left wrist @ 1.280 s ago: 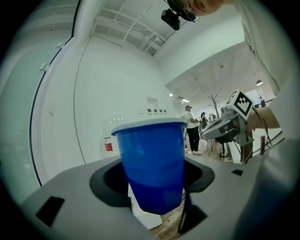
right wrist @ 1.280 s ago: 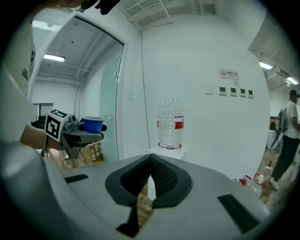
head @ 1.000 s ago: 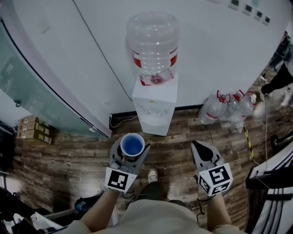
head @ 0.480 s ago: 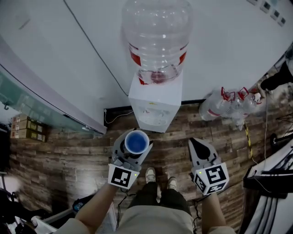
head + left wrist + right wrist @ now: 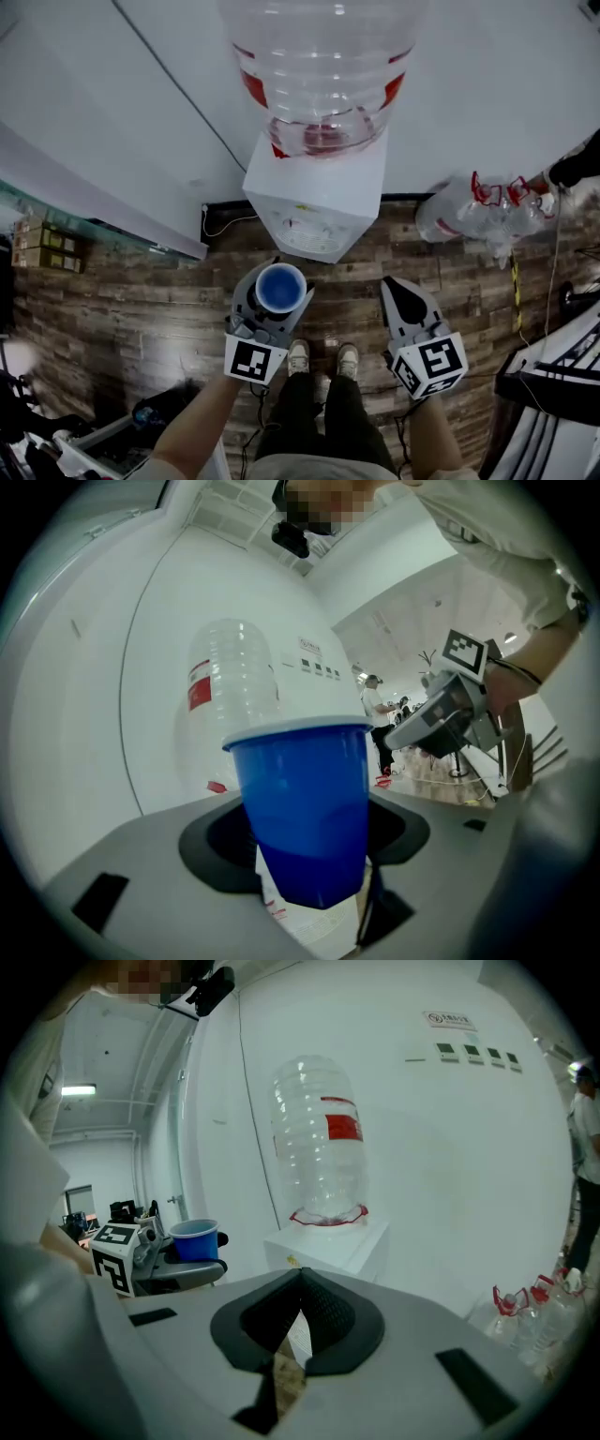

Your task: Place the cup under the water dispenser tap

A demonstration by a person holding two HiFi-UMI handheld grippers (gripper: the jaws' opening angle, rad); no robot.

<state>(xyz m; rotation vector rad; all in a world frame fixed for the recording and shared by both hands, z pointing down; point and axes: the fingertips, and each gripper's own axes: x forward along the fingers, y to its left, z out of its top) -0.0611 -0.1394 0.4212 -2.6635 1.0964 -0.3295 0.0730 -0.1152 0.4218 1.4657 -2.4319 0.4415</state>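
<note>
A blue cup (image 5: 280, 287) stands upright in my left gripper (image 5: 278, 279), whose jaws are shut on its sides. In the left gripper view the cup (image 5: 305, 808) fills the middle, with the dispenser's clear bottle (image 5: 234, 682) behind it. The white water dispenser (image 5: 314, 202), with its big clear bottle (image 5: 323, 70) on top, stands against the wall just beyond the cup. Its taps are hidden from above. My right gripper (image 5: 405, 302) hangs to the right of the cup, shut with nothing in it. The right gripper view shows the dispenser (image 5: 328, 1246) ahead and the cup (image 5: 195, 1238) at the left.
Spare water bottles (image 5: 473, 211) lie on the wooden floor to the dispenser's right. A cable (image 5: 225, 225) runs along the wall base at its left. Cardboard boxes (image 5: 42, 246) sit at far left. The person's shoes (image 5: 323, 358) are below the grippers. Dark furniture (image 5: 562, 375) stands at right.
Both grippers have sunk and come closer to the dispenser, which now looms larger. The cup stays held in the left gripper; the right gripper stays shut.
</note>
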